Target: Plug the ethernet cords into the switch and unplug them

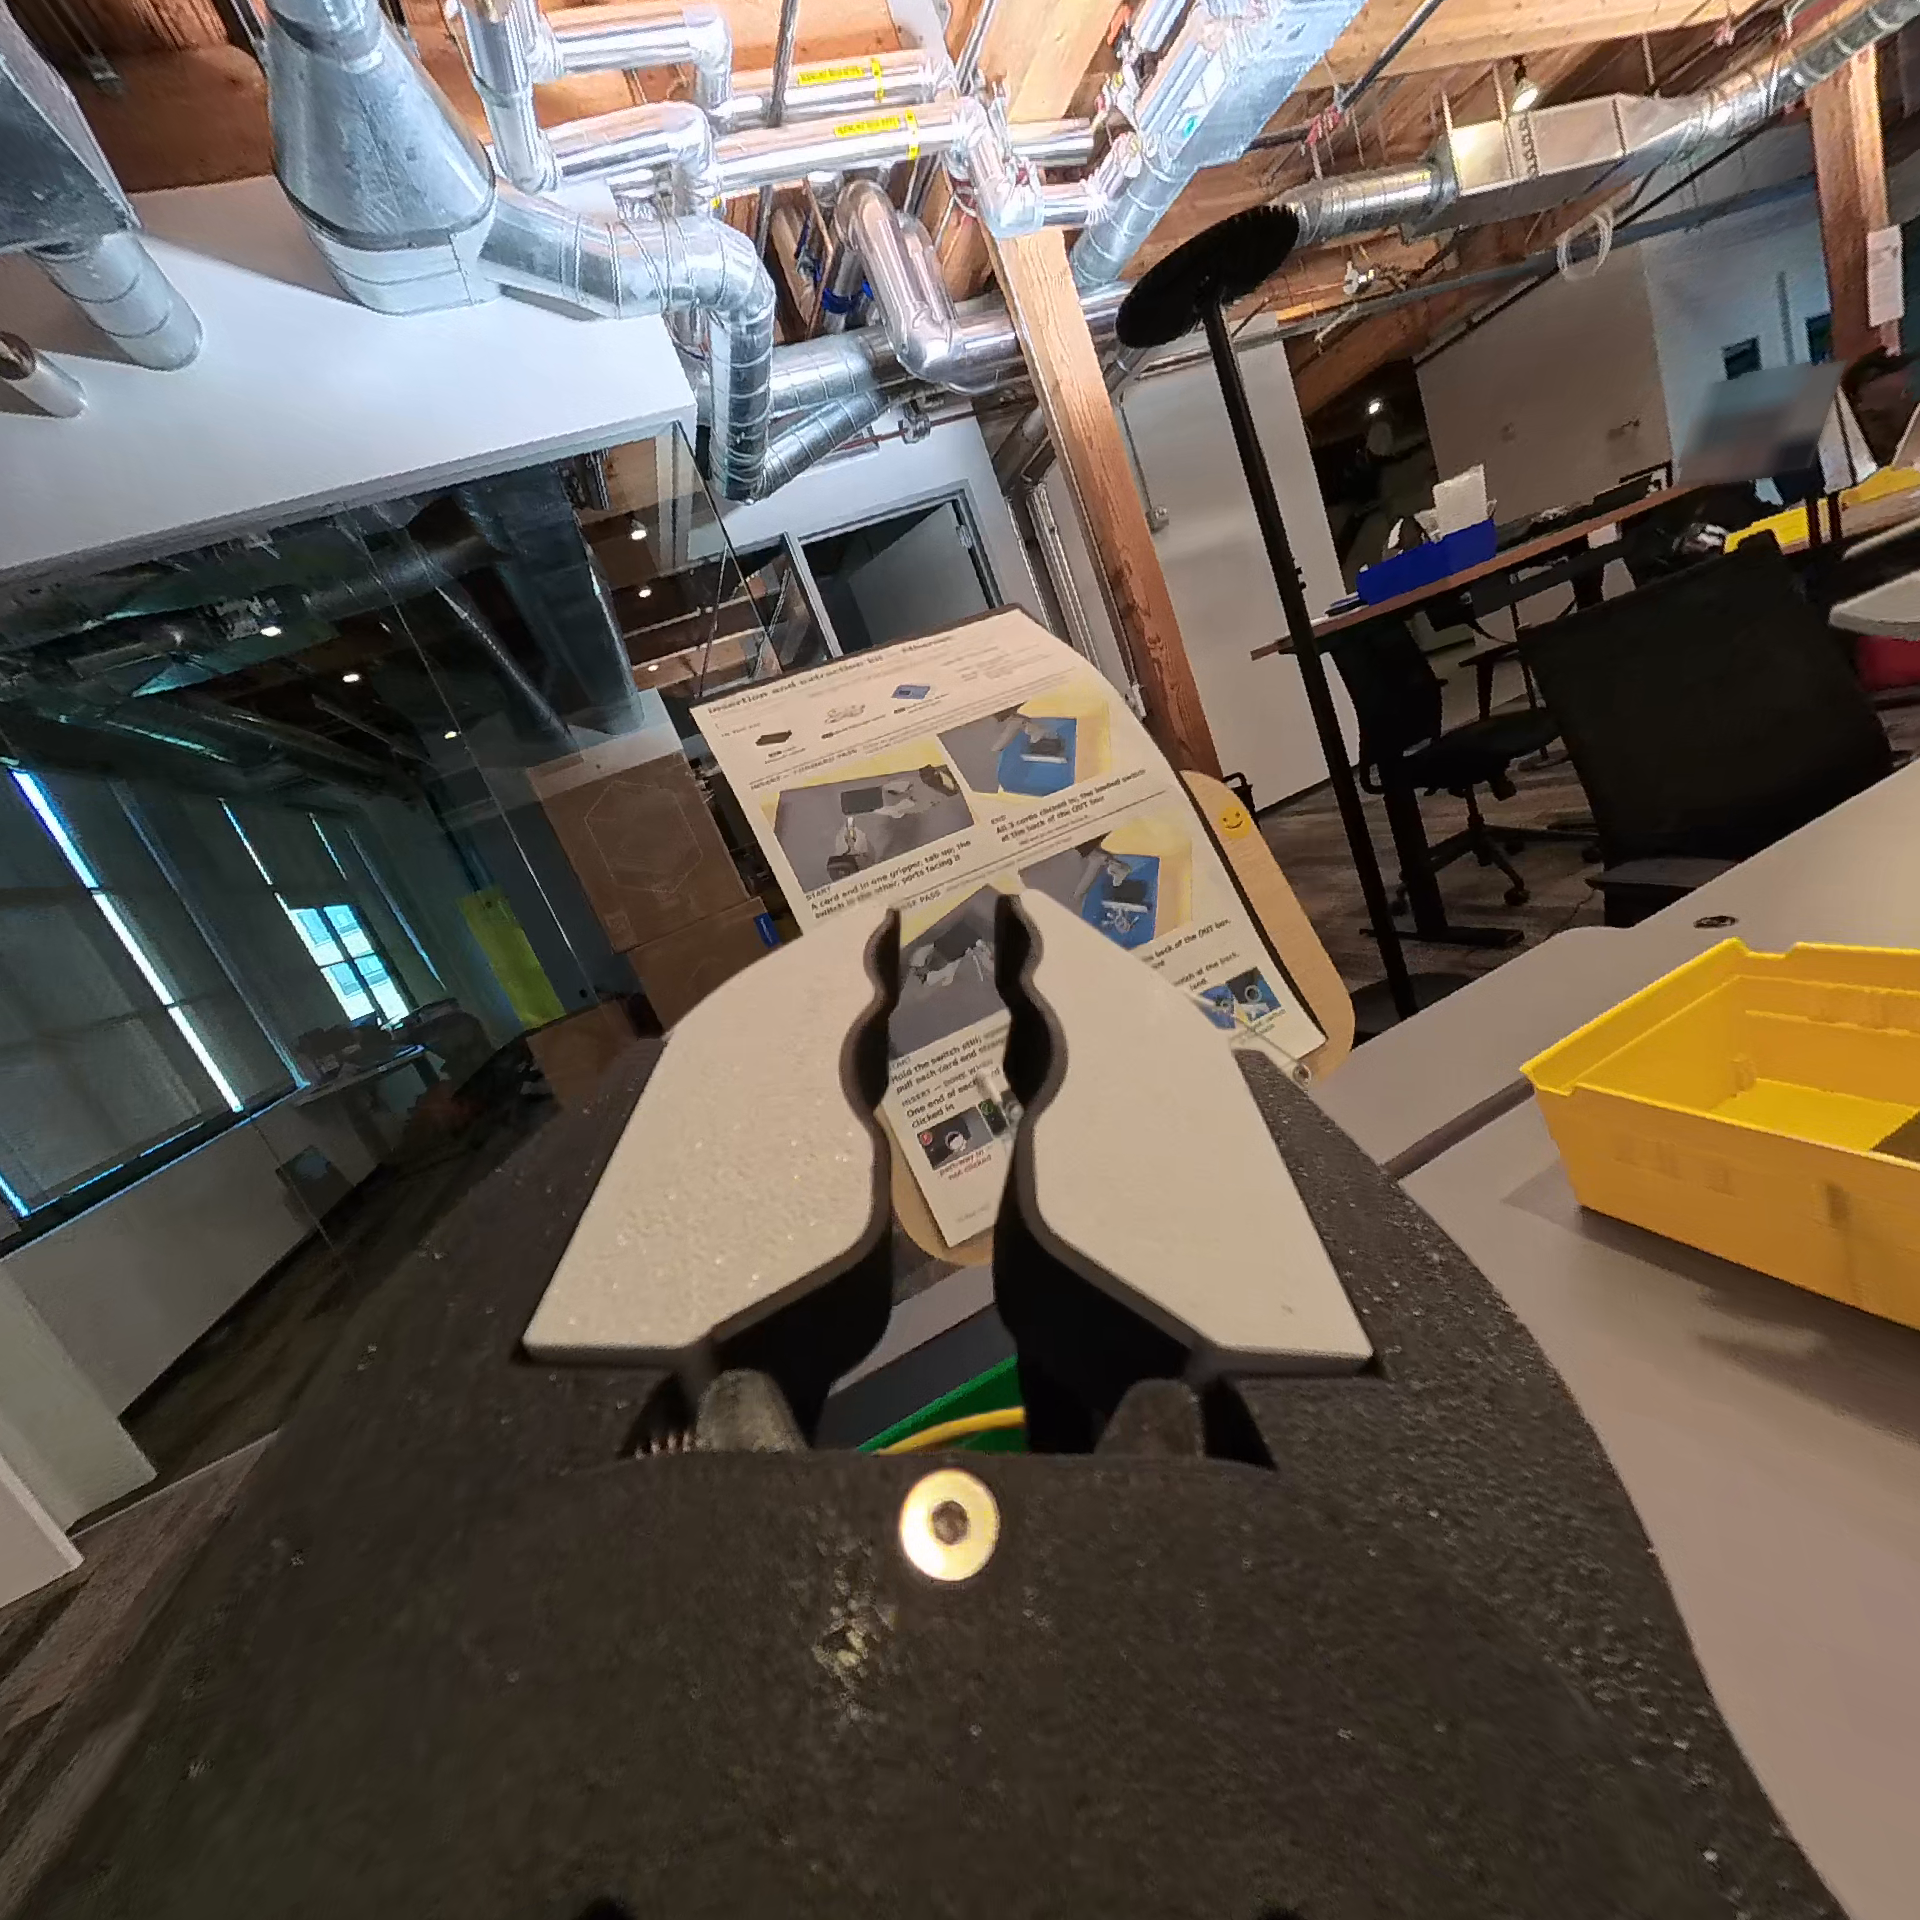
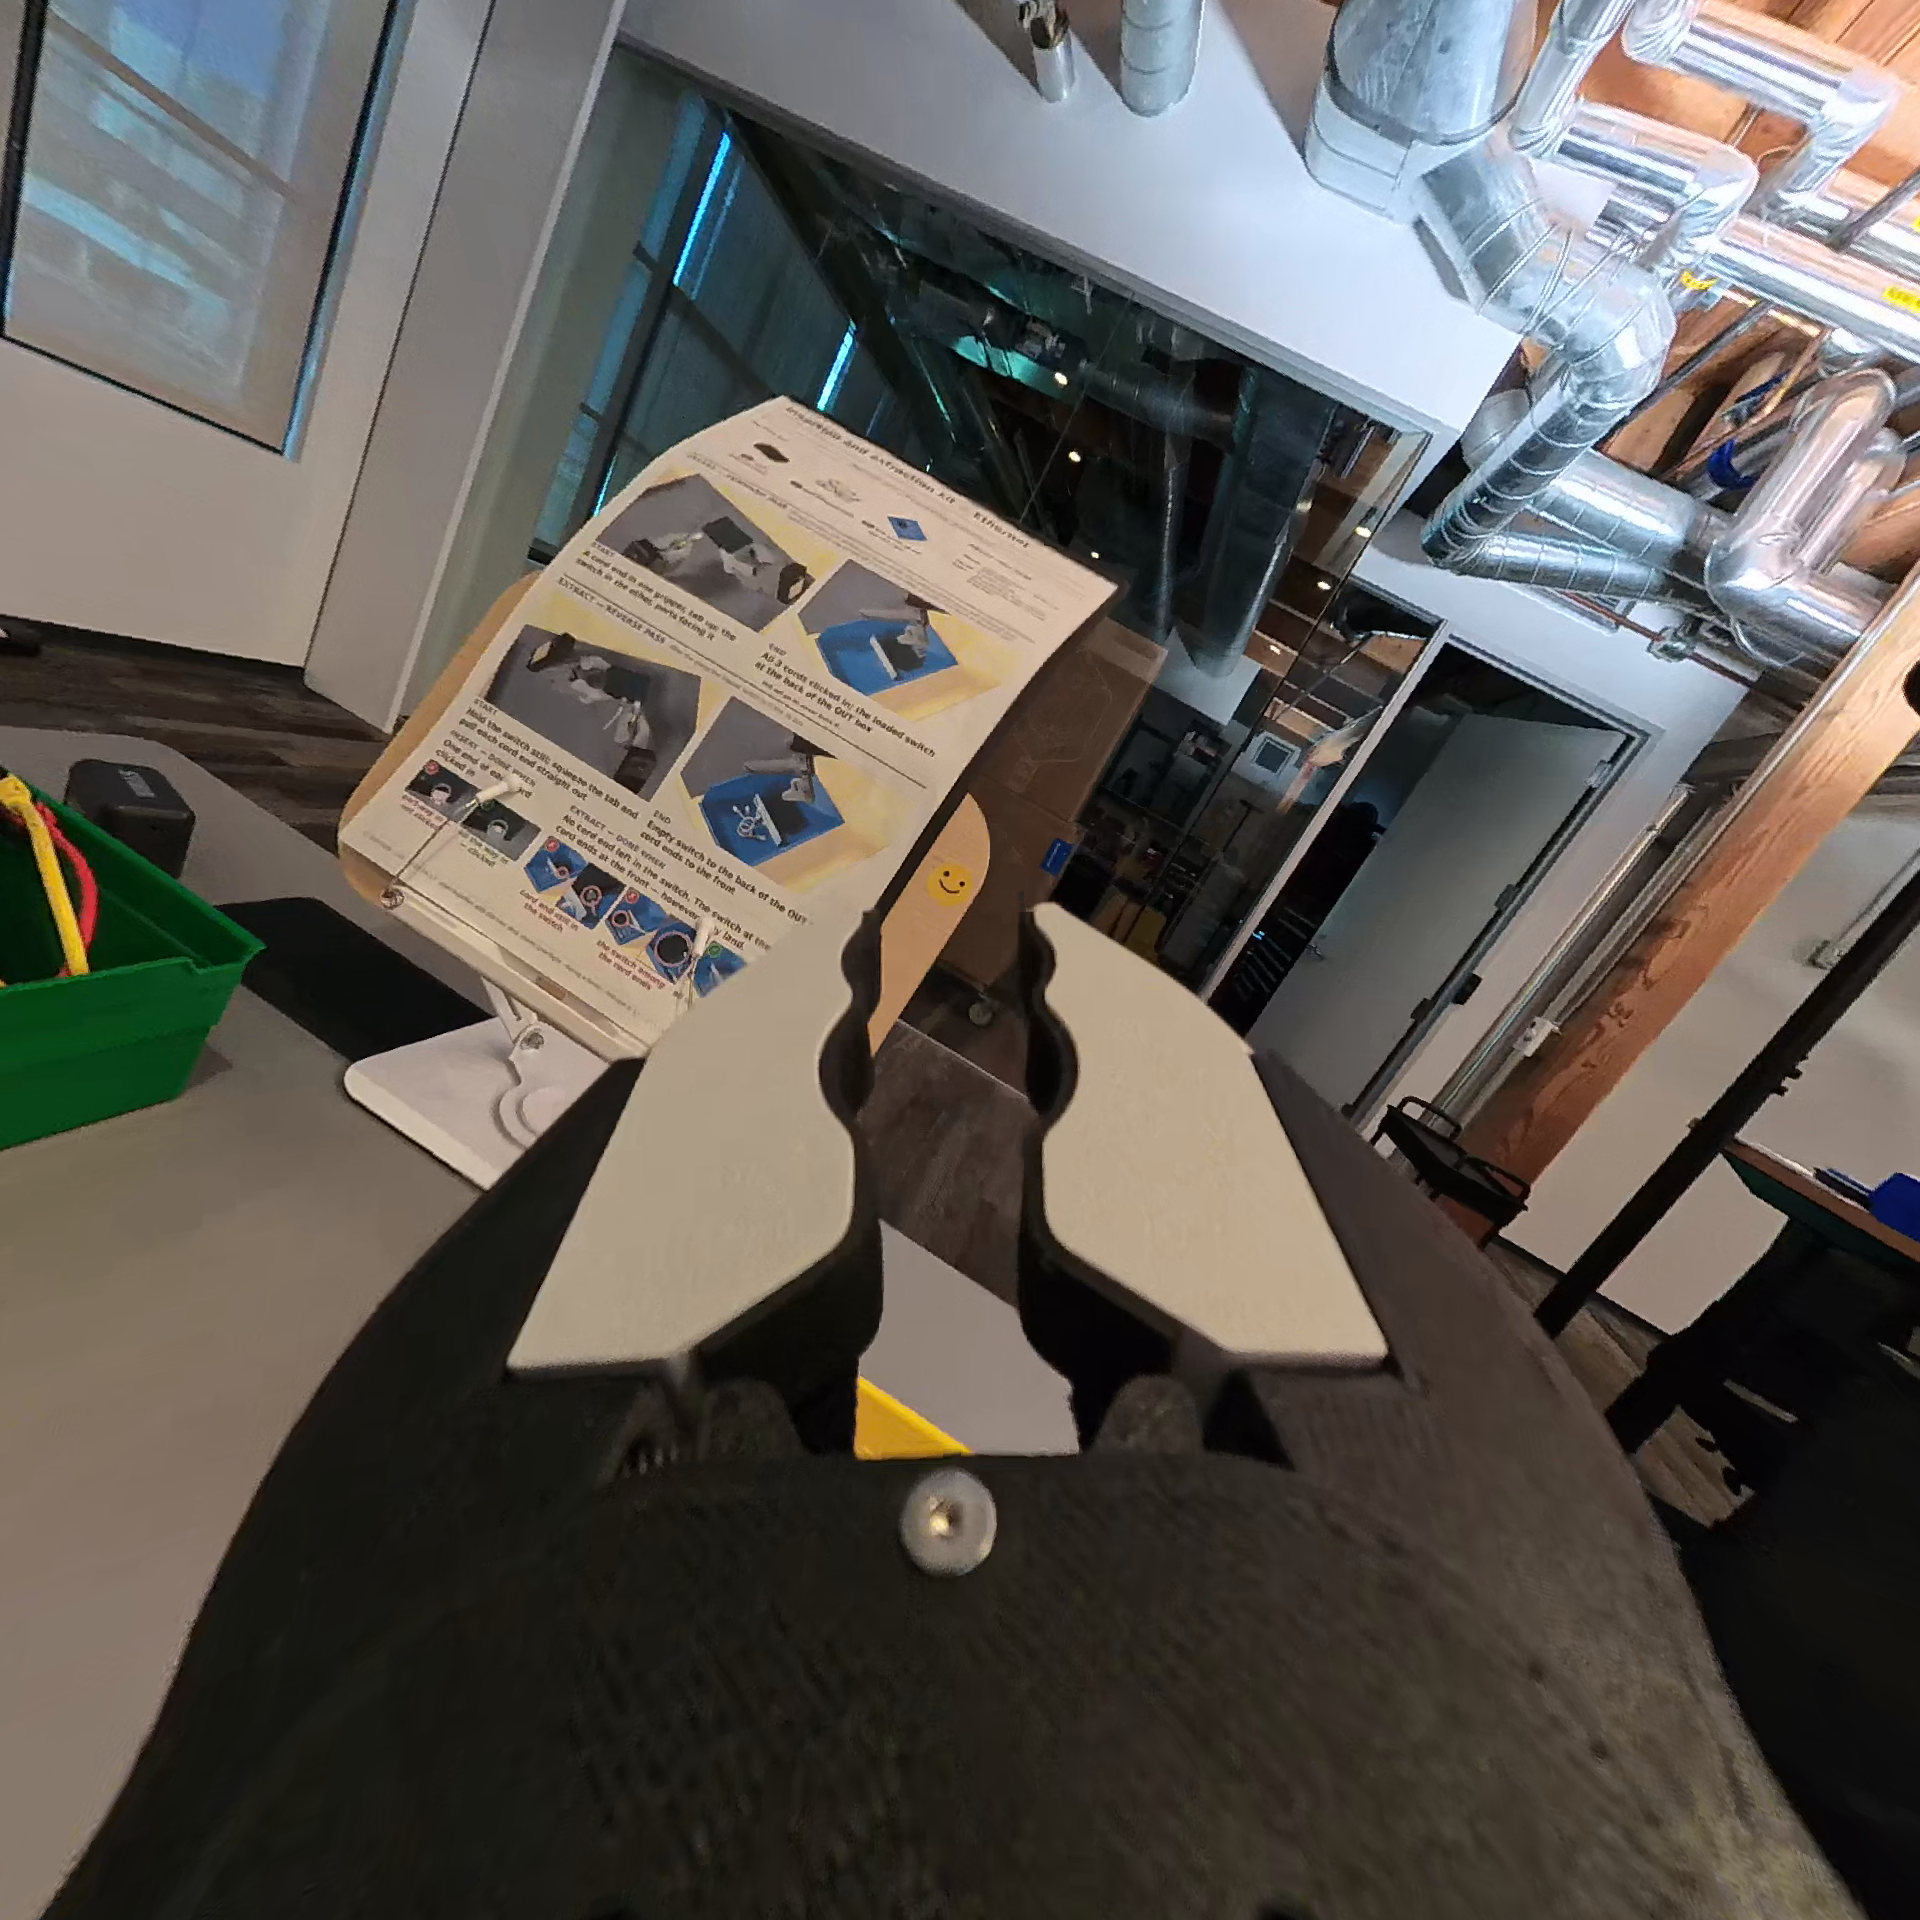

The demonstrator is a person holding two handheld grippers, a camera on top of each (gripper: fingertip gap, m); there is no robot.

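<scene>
My left gripper [image 1: 948,935] is open and empty, raised off the table and pointing at a printed instruction sheet [image 1: 935,748] on a stand. My right gripper [image 2: 954,945] is also open and empty, raised and pointing just right of the same sheet [image 2: 727,707]. In the right wrist view a green bin [image 2: 104,1018] at the far left holds a yellow cord [image 2: 47,883] and a red cord [image 2: 88,894]. A black box-like object [image 2: 130,805] sits behind that bin. A strip of green bin [image 1: 935,1413] shows under my left fingers. I cannot make out the switch for certain.
A yellow bin [image 1: 1745,1122] stands on the grey table [image 1: 1662,1455] to the right of my left gripper. A black mat [image 2: 343,977] lies in front of the sheet's white stand [image 2: 447,1091]. Chairs and desks stand farther back at the right. The gap from one gripper's tips to the other's is roughly 40 cm.
</scene>
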